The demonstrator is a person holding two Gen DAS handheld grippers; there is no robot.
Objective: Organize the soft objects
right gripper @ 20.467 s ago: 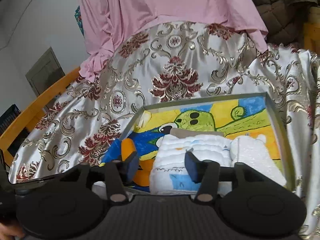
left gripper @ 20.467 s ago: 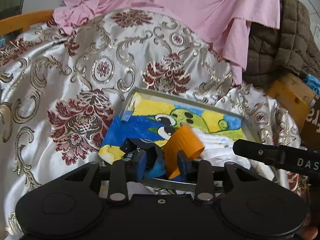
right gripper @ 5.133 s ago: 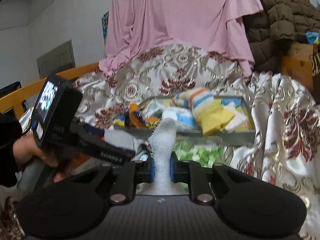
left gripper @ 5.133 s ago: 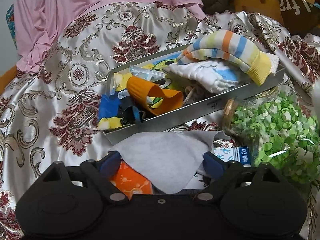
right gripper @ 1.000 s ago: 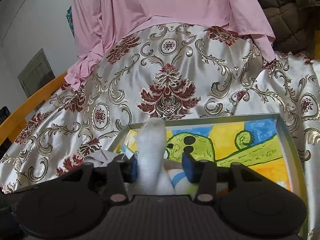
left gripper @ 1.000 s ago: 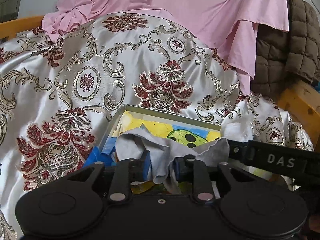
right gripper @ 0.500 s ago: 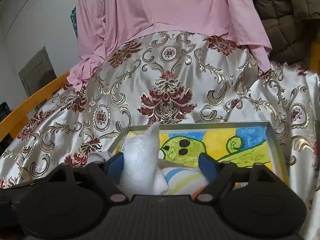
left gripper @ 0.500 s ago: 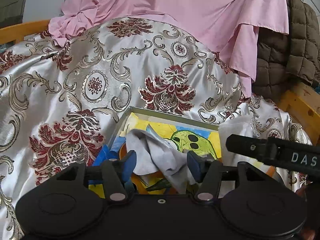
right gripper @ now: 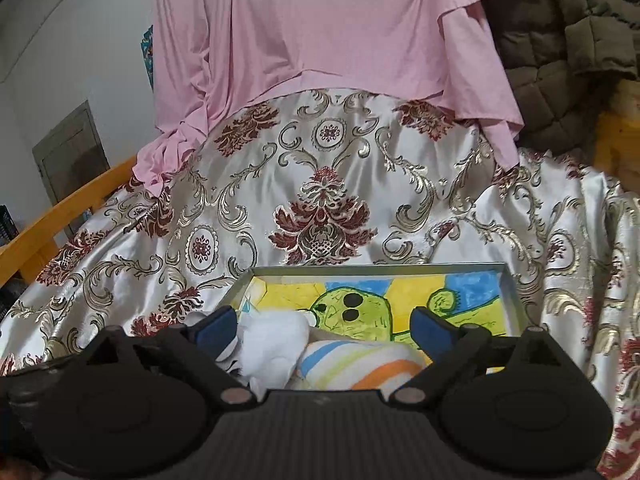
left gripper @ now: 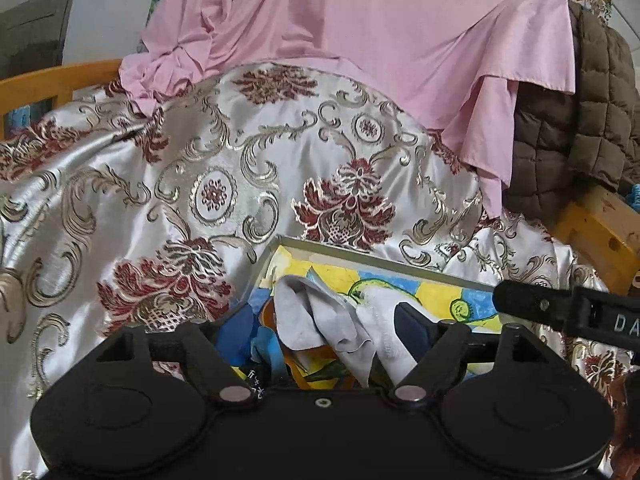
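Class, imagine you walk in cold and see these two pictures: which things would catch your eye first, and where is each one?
First, the pink cloth draped across the top, over a shiny floral bedspread filling the middle. Next, the tray low in the picture, its bottom a bright yellow, blue and green cartoon drawing, with a grey cloth and a striped roll lying in it. Nearest the camera, the left gripper and right gripper are opening, gripping nothing.

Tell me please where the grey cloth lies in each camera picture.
Left wrist: the grey cloth lies crumpled in the tray, low centre, between the opening jaws.
Right wrist: not clearly in view.
Shared landmark: the green cartoon drawing on the tray's bottom.
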